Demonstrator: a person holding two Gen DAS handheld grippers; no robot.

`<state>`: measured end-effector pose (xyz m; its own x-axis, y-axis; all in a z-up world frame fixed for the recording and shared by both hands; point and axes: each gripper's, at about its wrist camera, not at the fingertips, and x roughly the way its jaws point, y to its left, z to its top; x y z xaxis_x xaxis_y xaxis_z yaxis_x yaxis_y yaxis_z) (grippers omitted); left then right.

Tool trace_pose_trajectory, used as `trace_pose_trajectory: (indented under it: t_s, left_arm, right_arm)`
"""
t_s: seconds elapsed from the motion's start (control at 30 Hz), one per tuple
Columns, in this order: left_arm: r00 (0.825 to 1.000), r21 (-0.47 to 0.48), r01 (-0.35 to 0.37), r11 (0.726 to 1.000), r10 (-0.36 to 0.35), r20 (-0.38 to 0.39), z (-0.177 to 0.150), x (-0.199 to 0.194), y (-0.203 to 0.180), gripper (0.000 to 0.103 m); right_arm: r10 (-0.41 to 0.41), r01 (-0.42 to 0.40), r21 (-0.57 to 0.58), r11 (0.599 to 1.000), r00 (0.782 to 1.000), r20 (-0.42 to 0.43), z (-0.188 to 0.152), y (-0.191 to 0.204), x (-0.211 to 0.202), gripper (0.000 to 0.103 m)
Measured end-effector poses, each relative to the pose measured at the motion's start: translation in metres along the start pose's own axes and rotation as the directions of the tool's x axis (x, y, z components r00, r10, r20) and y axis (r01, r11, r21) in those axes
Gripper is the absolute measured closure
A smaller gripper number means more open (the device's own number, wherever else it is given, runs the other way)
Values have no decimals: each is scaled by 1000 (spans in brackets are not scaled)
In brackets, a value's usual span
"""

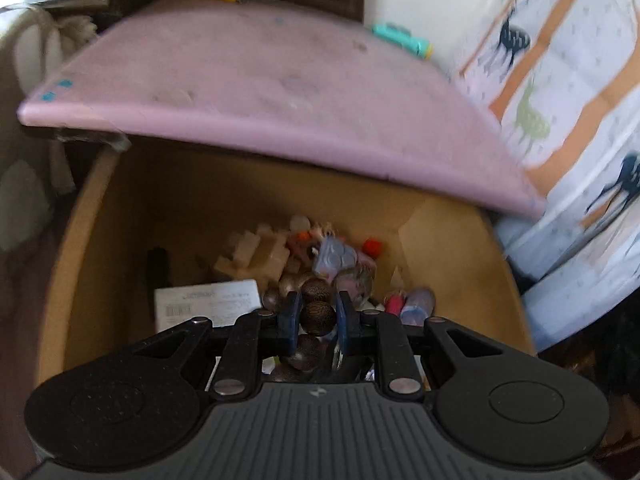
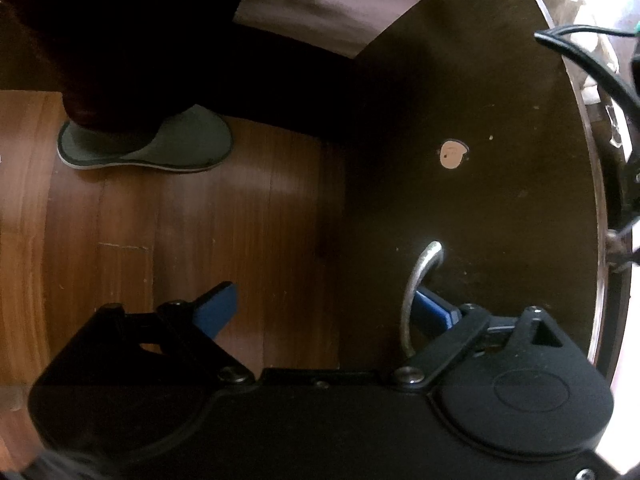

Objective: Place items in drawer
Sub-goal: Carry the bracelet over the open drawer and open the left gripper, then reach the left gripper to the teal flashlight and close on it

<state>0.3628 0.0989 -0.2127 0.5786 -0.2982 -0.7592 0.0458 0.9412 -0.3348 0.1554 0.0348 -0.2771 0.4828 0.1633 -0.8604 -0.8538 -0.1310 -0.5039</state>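
Several toys (image 1: 320, 256) already lie in the open drawer (image 1: 92, 216). Left gripper (image 1: 318, 316) fingers clench a bead string (image 1: 318, 314) above them, not released; right gripper (image 2: 324, 304) fingers spread wide, one hooked behind the handle (image 2: 420, 280).

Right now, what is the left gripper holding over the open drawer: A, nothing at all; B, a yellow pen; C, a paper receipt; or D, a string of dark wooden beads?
D: the left gripper has its blue pads closed on a round brown bead of the wooden bead string, above the cluttered drawer.
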Motion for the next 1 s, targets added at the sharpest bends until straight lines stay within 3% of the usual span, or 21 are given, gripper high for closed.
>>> trace_pose_trajectory:
  t_s: [0.2,0.27,0.3,0.33,0.77,1.0]
  left_arm:
    - [997,91,7,996,-1,-71,-6,18,-14,85]
    - [996,122,7,992,4,-86,-6,21,-19,72]
    - [996,126,1,992,9,-83,-6,22,-21,48]
    - [997,127,4,992,6,-80,-6,22,-23,32]
    - [998,155,60,986,-60,-5,-1,4,-48,32]
    - [986,196,121,973,-141,90,8,-26,-75,32]
  right_arm:
    - [-2,2,0,1000,1000,-3,0,1,1,6]
    - [-3,3,-3,1000,1000,0,-1,1,1,5]
    - [-4,4,-4,1000,1000,0,-1,1,1,5]
    - [-4,4,-6,1000,1000,1,-1,1,1,5]
    - [-5,5,-22,1000,1000,19,-6,0,1,5]
    - [-7,7,-18,1000,999,36,-9,1,0,5]
